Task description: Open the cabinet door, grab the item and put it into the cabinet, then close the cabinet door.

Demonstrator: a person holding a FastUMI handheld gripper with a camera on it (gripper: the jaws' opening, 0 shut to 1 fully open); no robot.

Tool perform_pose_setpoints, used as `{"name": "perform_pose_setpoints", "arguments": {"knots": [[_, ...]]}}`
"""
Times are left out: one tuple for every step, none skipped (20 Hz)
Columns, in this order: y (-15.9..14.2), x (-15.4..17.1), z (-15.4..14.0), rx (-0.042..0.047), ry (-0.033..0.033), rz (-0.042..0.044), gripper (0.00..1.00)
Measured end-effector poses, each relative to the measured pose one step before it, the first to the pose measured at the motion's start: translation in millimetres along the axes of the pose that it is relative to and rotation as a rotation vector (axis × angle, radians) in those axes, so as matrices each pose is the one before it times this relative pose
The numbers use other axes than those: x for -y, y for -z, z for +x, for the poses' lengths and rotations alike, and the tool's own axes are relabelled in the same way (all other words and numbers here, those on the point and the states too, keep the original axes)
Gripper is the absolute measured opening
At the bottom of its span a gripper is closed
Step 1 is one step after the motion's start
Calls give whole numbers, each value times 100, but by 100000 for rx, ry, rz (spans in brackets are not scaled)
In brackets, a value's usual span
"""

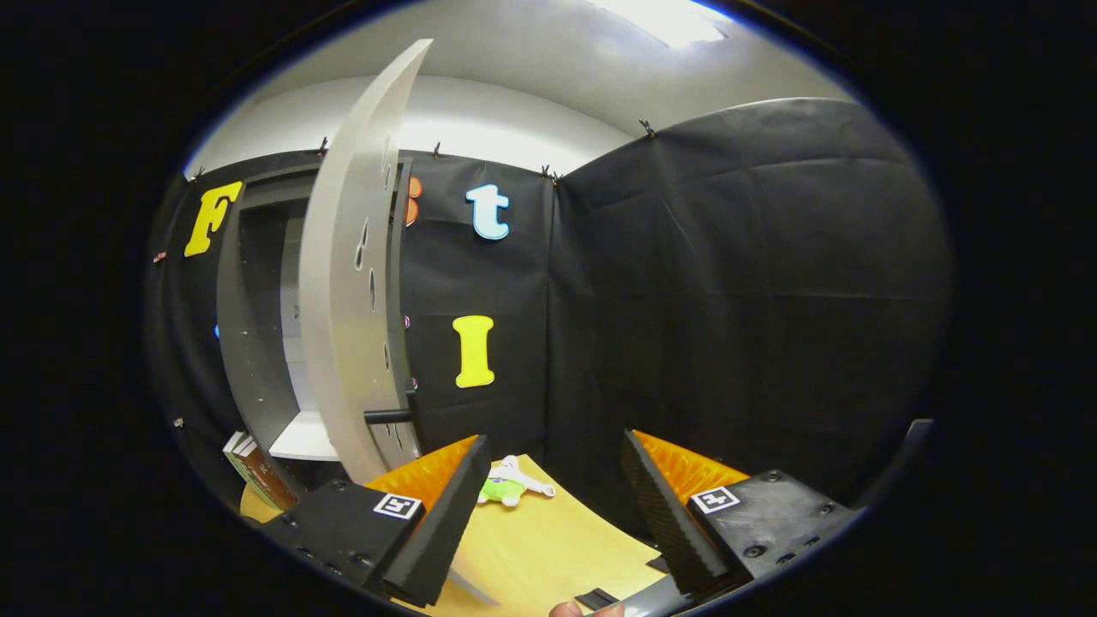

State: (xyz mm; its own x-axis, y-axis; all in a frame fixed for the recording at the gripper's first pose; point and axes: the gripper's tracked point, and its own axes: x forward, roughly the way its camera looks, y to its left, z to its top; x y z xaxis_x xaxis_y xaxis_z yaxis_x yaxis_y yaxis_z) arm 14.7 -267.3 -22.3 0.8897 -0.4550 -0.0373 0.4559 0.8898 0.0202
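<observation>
Grey and swung well out, the door (347, 283) stands open on the cabinet (257, 343), its dark handle (390, 416) near the lower edge — so the opening step looks done and grabbing the item is in hand. The gripper (548, 506) is spread wide and holds nothing, and the toy (507, 487) lies on the table (548, 548) just ahead of the fingers, nearer the left one, below the door. Next, I judge, the gripper must drop and straddle the toy before closing — keeping clear of the door's edge.
</observation>
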Motion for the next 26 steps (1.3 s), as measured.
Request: {"name": "perform_pose_setpoints", "arguments": {"knots": [[692,-340,281,-793,-1153,-604,98],[185,-347,387,-653,-1460,148,98],[-34,-93,199,141,-1144,152,98],[71,197,90,428,130,-296,98],[-65,-120,-90,408,-117,-6,97],[167,-518,-33,-756,-1310,562,96],[-40,-189,-43,-318,-1370,851,96],[108,-421,98,-629,-1668,1077,97],[169,-537,-185,-562,-1132,709,97],[67,-904,-234,32,-792,-259,97],[292,-955,317,127,-1101,-738,98],[-19,-543,-103,153,-498,-672,98],[-36,-723,-365,101,-65,-145,98],[24,-512,-315,-182,-373,483,98],[77,-573,-266,-309,-682,985,98],[165,-739,-169,-218,-734,737,98],[69,-645,-160,-46,-708,301,98],[242,-708,-438,28,-748,123,98],[56,-721,-161,11,-1265,103,98],[150,-833,-255,-315,-1443,281,98],[124,-891,-215,-188,-1405,245,98],[93,-662,-46,-168,-1232,-81,98],[8,-713,-67,-77,-933,-190,98],[128,-683,-78,-44,-504,-139,98],[45,-571,-55,-15,-241,108,98],[22,-588,-43,125,-418,207,98]]}}
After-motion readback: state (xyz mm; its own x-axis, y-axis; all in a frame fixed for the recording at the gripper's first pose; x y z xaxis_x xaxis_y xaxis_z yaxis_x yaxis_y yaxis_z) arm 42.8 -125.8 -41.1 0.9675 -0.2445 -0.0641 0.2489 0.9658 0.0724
